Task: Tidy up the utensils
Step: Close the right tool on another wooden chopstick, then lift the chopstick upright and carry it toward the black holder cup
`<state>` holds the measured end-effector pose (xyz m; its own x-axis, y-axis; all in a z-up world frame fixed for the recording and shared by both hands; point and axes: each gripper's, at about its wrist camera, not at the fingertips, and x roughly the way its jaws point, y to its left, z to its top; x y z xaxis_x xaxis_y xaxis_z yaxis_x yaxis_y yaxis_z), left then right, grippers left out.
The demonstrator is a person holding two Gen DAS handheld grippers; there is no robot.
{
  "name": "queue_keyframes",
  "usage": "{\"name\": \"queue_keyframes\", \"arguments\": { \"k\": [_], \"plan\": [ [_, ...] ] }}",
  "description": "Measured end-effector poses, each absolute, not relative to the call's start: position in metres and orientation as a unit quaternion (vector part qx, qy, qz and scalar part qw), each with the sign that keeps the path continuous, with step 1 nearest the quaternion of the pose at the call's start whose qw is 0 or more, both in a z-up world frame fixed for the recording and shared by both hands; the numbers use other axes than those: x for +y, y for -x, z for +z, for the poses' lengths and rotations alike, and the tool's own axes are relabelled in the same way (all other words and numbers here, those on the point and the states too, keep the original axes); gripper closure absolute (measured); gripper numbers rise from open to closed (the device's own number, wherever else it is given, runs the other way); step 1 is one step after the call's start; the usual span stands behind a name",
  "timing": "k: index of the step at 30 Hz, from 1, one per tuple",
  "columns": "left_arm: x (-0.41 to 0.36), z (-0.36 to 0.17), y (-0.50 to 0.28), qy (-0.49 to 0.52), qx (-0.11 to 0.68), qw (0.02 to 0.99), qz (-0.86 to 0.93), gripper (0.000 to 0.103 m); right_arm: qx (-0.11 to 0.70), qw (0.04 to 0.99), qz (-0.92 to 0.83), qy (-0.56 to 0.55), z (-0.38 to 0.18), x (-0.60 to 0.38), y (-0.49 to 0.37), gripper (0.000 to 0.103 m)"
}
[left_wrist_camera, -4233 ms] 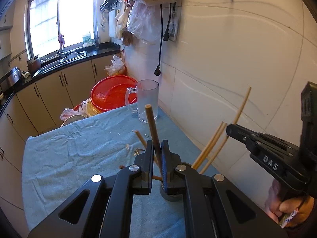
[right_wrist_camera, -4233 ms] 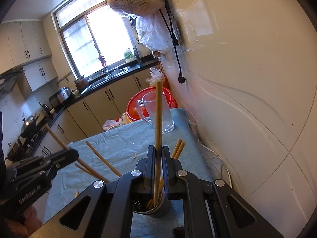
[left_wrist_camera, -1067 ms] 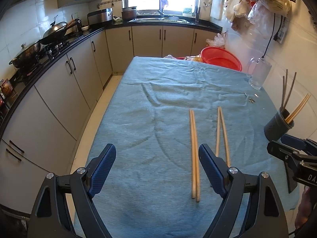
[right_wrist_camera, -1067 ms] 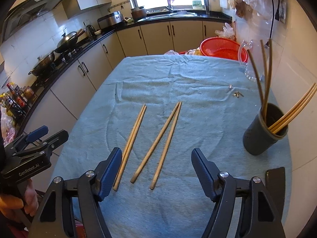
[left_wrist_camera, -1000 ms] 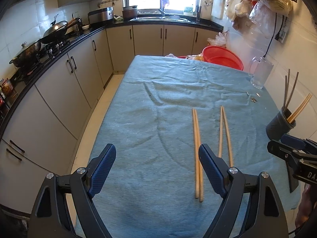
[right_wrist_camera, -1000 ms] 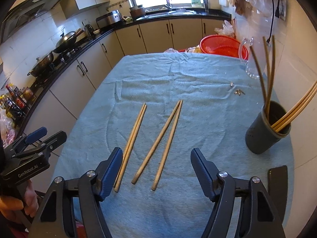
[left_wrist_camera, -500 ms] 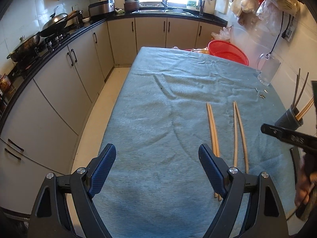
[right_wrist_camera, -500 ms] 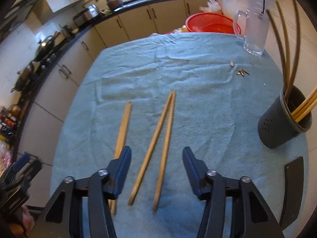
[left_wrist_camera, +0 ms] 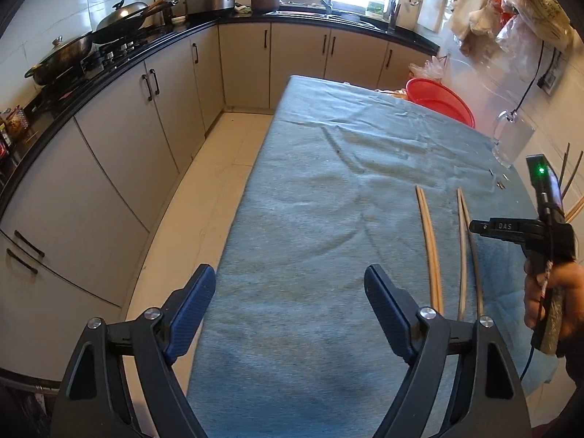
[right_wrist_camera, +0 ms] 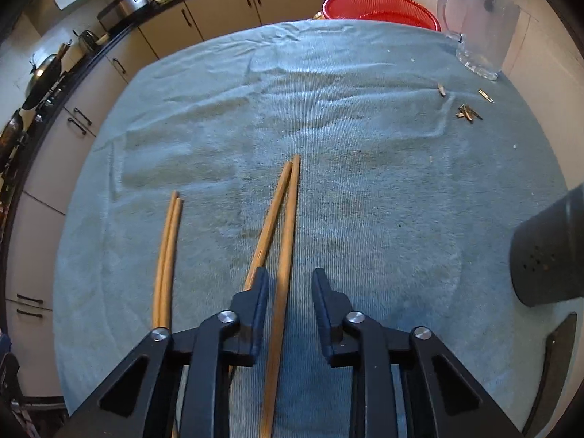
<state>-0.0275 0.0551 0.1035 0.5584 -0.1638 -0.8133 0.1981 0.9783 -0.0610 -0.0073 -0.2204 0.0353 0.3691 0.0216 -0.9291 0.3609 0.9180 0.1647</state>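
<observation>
Two pairs of wooden chopsticks lie on the blue-grey table cloth (right_wrist_camera: 365, 182). In the right wrist view, the right pair (right_wrist_camera: 288, 211) runs under my right gripper (right_wrist_camera: 290, 281), which is open and low over it, with one stick between the fingers. The left pair (right_wrist_camera: 166, 252) lies beside it. The dark grey holder cup (right_wrist_camera: 547, 255) stands at the right edge. In the left wrist view, my left gripper (left_wrist_camera: 290, 292) is wide open and empty over the table's left part. Both pairs, one (left_wrist_camera: 430, 248) and the other (left_wrist_camera: 465, 244), lie to its right.
A glass mug (right_wrist_camera: 481, 25) and a red basket (right_wrist_camera: 379, 7) stand at the far end of the table. Small bits of debris (right_wrist_camera: 467, 111) lie near the mug. Kitchen cabinets (left_wrist_camera: 146, 138) and floor lie left of the table. The hand-held right gripper body (left_wrist_camera: 525, 230) shows at right.
My right gripper has dropped down and forward over the right chopstick pair, and its fingers have narrowed. My left gripper has drifted left and stays wide open.
</observation>
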Motion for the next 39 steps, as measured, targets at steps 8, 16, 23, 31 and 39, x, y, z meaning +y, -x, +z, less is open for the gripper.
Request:
{"name": "queue_keyframes", "arguments": {
  "k": [8,16,23,31,39],
  "plan": [
    [0.034,0.099,0.008,-0.009,0.477,0.864,-0.164,0.043,0.564,0.802,-0.115,-0.160,0.029,-0.225,0.006,0.095],
    [-0.044,0.067,-0.036,0.001,0.536,0.800,-0.268,0.070,0.559,0.801,-0.120,-0.178,0.043,-0.237,0.059,0.095],
    [-0.094,0.032,-0.064,-0.002,0.579,0.761,-0.293,0.074,0.530,0.823,-0.111,-0.171,0.072,-0.234,0.088,0.095],
    [-0.123,0.017,-0.071,-0.050,0.583,0.761,-0.280,0.082,0.521,0.829,-0.108,-0.173,0.083,-0.239,0.103,0.095],
    [-0.121,0.018,-0.078,-0.066,0.584,0.764,-0.266,0.085,0.521,0.829,-0.105,-0.172,0.083,-0.245,0.104,0.095]
  ]
}}
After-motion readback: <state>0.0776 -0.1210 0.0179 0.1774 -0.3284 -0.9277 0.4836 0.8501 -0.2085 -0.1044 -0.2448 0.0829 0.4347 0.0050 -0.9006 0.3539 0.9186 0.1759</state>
